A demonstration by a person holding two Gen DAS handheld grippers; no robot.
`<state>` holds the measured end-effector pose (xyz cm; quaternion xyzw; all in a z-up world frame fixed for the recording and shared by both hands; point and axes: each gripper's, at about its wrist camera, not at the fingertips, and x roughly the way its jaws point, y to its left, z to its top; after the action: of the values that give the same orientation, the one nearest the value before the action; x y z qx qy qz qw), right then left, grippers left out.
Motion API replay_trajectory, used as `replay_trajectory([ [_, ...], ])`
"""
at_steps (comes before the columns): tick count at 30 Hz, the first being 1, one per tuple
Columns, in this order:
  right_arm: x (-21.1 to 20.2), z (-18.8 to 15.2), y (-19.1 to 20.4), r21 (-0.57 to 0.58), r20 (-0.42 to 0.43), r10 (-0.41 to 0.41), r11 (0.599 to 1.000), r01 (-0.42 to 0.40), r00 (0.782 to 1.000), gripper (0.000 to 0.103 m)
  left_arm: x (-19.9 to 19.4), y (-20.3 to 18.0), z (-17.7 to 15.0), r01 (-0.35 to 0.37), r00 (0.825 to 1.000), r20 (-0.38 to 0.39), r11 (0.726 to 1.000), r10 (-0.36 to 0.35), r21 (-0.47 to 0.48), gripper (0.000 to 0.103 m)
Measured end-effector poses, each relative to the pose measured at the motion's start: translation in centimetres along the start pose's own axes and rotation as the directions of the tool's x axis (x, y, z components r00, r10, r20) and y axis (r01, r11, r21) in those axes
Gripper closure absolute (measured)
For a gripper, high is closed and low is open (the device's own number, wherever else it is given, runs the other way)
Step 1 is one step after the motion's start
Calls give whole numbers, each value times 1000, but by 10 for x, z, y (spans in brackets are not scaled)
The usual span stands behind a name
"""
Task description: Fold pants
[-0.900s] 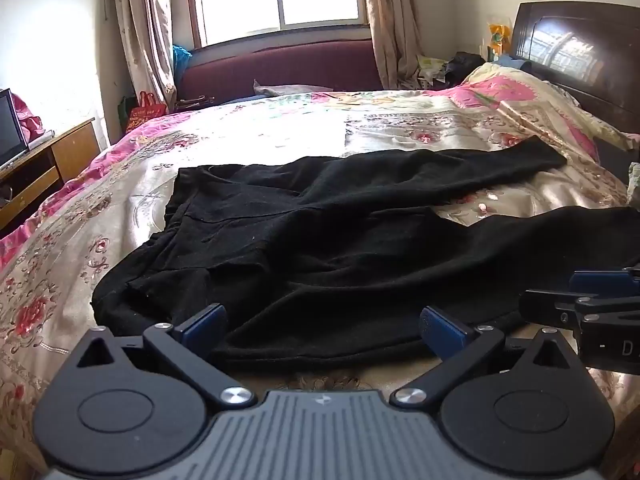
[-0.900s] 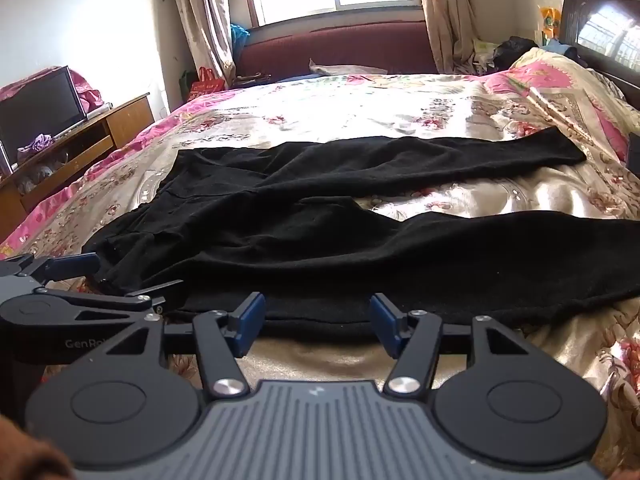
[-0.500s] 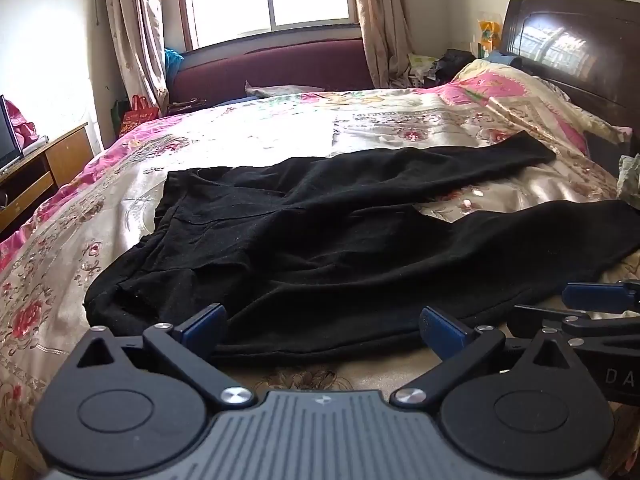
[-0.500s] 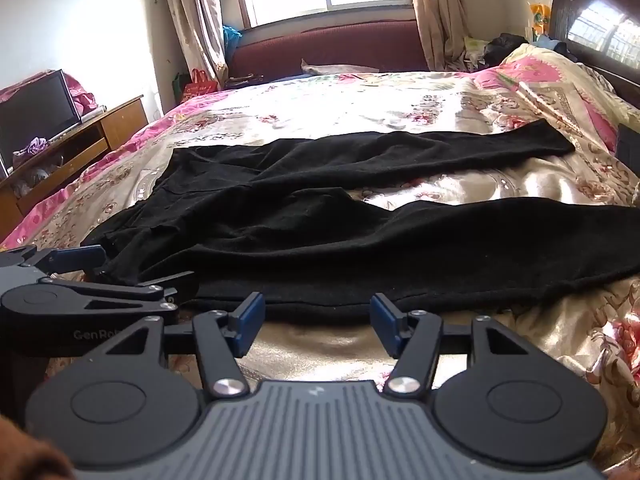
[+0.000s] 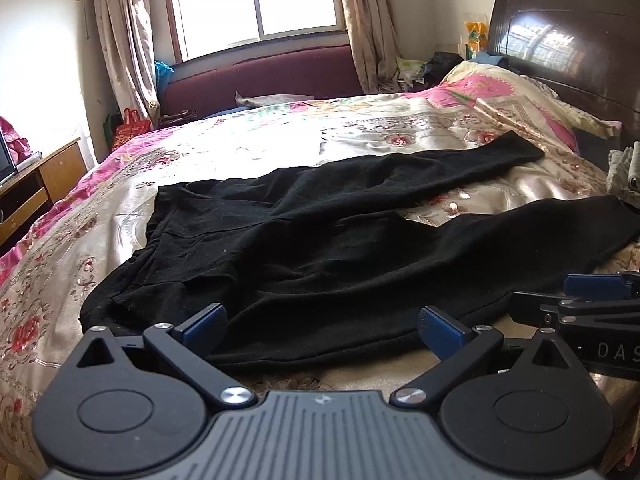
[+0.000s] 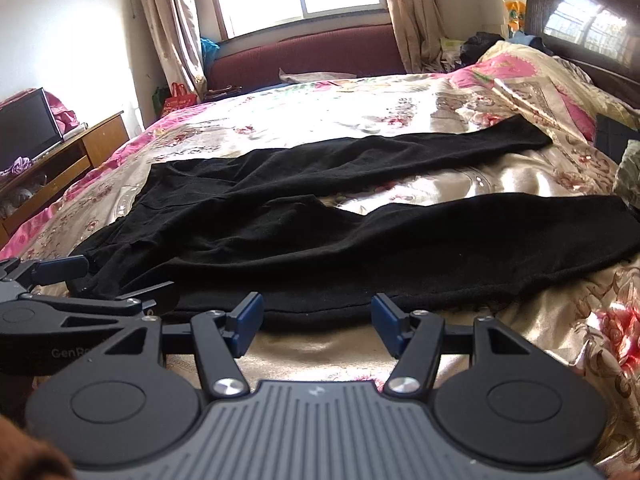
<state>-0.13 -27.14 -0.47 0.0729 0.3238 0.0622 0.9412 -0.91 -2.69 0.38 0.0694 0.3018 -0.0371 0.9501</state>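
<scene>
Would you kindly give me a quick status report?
Both hand-held grippers, left and right, open, empty. Pants flat, unfolded, legs apart. Nothing in the way.

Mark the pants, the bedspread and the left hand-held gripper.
pants (image 5: 320,256): left wrist view, on the seat area where the legs meet.
bedspread (image 6: 320,116): right wrist view, on bare floral fabric beyond the pants.
left hand-held gripper (image 5: 322,326): left wrist view, midway between its open blue fingertips.

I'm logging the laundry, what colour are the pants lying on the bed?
Plain black pants, with no visible pattern; the right wrist view shows them best.
</scene>
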Motion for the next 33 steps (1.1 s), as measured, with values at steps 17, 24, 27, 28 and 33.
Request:
replay_trajectory([
  [17,20,-7,3,1,-61,33,999,-33,998,42,19,-8,-8,-16,999,-45,999,17,28,0],
  [24,23,2,12,-40,-57,50,998,-52,997,41,19,2,-1,-19,1000,-21,999,20,48,0],
  [27,25,7,17,-63,-56,57,996,-61,997,41,18,6,2,-19,1000,-8,998,19,55,0],
  [28,26,9,20,-72,-56,59,995,-62,997,41,18,7,2,-21,1000,-4,998,21,57,0],
  [33,32,18,29,-101,-58,81,991,-87,995,42,20,16,6,-33,999,4,998,33,49,2],
])
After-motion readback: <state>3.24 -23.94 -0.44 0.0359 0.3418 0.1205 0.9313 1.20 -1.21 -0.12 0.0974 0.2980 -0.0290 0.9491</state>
